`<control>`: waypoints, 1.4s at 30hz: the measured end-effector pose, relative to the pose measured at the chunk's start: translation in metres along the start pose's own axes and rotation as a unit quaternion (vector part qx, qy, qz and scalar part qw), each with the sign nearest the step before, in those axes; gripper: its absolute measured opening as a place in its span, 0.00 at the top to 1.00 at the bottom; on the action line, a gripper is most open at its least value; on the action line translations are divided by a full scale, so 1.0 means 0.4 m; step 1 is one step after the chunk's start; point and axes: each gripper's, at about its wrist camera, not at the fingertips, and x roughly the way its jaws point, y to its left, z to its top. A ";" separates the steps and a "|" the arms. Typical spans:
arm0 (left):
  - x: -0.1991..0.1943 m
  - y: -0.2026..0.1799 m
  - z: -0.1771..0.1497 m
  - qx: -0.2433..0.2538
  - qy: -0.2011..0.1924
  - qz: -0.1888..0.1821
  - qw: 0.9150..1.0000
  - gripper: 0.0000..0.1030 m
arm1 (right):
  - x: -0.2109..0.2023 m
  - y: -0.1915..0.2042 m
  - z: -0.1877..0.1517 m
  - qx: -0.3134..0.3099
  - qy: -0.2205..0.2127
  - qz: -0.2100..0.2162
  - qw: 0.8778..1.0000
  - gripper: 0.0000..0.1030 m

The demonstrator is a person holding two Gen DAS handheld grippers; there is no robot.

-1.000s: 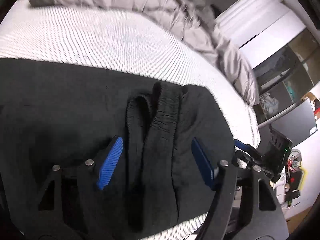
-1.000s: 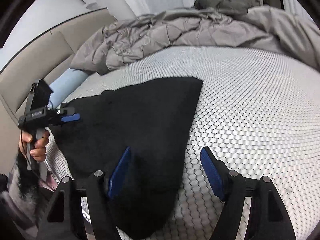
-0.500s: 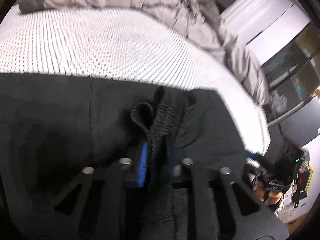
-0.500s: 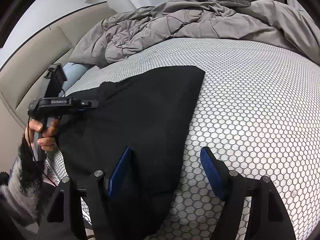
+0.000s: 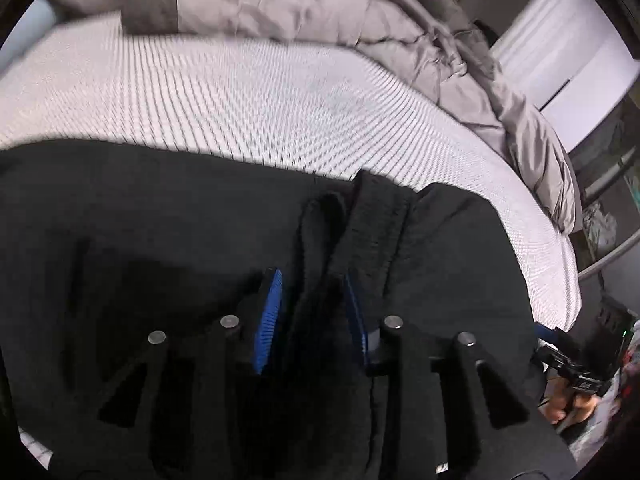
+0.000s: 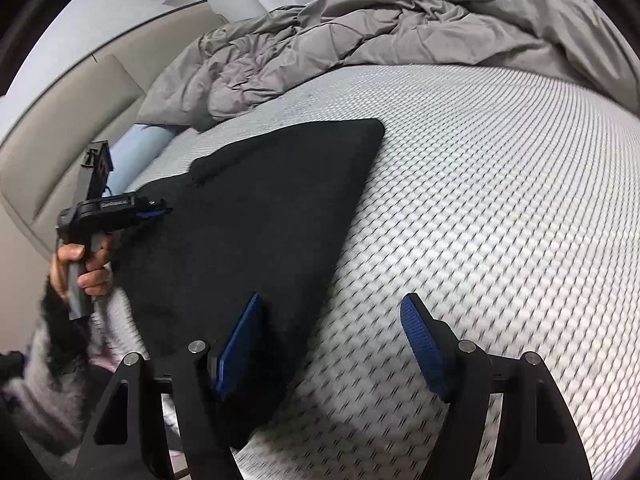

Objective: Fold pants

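Black pants (image 5: pixel 160 248) lie spread on a white mesh mattress (image 5: pixel 260 108). My left gripper (image 5: pixel 312 316) is shut on the bunched elastic waistband (image 5: pixel 360 232) of the pants, which stands up between the blue pads. In the right wrist view the pants (image 6: pixel 260 216) lie flat as a dark triangle, and the left gripper (image 6: pixel 156 212) shows at their far left edge, held by a hand. My right gripper (image 6: pixel 332 340) is open over the near right edge of the pants, its left pad on the fabric and its right pad over bare mattress (image 6: pixel 500 200).
A rumpled grey duvet (image 6: pixel 360 40) is piled along the far side of the bed. A beige padded headboard (image 6: pixel 60 120) and a light blue pillow (image 6: pixel 140 148) lie at the left. A desk with a monitor stands past the bed's right edge (image 5: pixel 616 288).
My left gripper closed on the waistband and has lifted it slightly. The right gripper stayed open and shifted a little along the pants' edge.
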 end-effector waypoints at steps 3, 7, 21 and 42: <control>-0.061 -0.057 -0.028 0.022 -0.032 -0.012 0.999 0.53 | -0.018 0.019 -0.034 0.000 0.022 0.053 0.998 0.29; -0.059 -0.192 -0.079 0.069 -0.026 -0.053 0.996 0.48 | -0.003 0.031 -0.065 0.032 0.032 0.090 0.995 0.66; 0.069 -0.482 -0.207 0.152 0.017 -0.081 0.985 0.48 | -0.045 0.066 -0.155 0.000 0.057 0.075 0.996 0.77; 0.071 -0.603 -0.470 0.366 0.021 -0.040 0.929 0.30 | 0.173 -0.057 0.127 0.050 0.043 0.051 0.996 0.72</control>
